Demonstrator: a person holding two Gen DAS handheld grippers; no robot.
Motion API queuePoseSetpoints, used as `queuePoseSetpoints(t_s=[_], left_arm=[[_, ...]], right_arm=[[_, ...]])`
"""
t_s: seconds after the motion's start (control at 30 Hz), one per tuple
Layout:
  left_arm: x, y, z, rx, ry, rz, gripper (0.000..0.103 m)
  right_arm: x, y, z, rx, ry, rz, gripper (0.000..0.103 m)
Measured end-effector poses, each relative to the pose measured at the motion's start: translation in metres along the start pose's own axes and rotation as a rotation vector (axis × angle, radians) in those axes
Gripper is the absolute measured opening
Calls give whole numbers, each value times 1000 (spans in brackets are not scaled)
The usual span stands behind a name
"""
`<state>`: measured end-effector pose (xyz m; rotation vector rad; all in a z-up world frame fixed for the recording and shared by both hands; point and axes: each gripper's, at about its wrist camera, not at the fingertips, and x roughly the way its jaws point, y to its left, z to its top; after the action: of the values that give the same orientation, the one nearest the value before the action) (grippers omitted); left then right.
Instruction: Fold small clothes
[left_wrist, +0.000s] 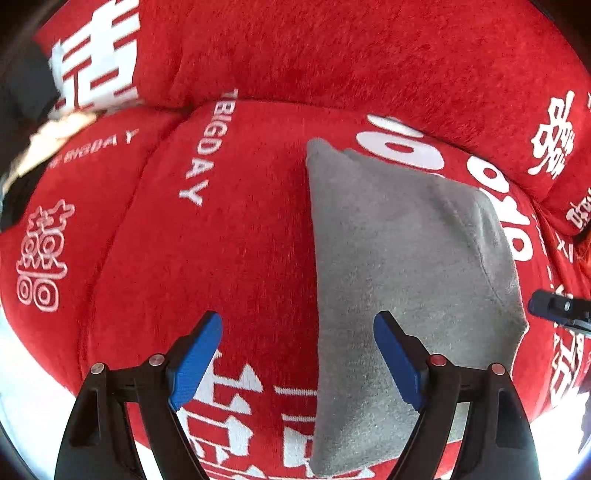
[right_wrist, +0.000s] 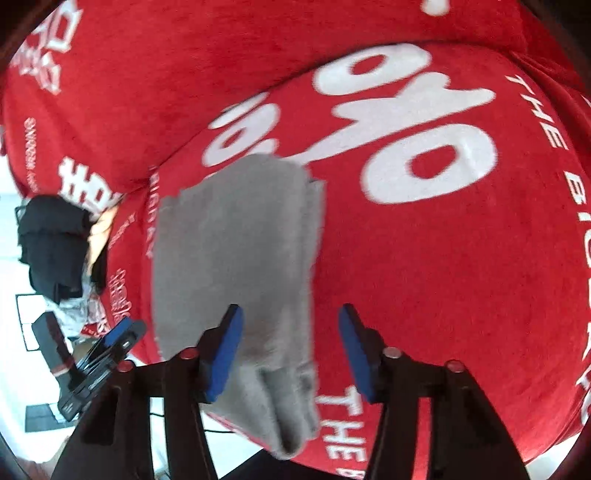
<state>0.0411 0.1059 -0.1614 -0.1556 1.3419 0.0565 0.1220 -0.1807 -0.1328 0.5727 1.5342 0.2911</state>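
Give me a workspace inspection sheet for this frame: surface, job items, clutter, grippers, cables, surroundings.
Surface: red plush cover with white lettering, over cushions.
Job's things: grey garment lying folded on the cover.
Clutter: dark clothes pile at the cover's left edge in the right wrist view.
Grippers: left gripper open, its pads clear of the garment; right gripper open above the garment's near end.
Cables: thin dark cable below the cover's edge.
Surroundings: bright floor, overexposed.
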Motion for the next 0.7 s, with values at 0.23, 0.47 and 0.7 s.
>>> queuePoseSetpoints(t_s=[0.23, 0.47, 0.7], left_arm=[[-1, -1, 0, 4, 8, -13, 102], [1, -1, -4, -9, 29, -34, 103], [-1, -13, -14, 47, 82, -22, 103]], right_arm=[[29, 54, -16, -207, 4, -69, 36], [47, 21, -30, -220, -46, -177, 30], [40, 22, -39, -268, -62, -237, 30]])
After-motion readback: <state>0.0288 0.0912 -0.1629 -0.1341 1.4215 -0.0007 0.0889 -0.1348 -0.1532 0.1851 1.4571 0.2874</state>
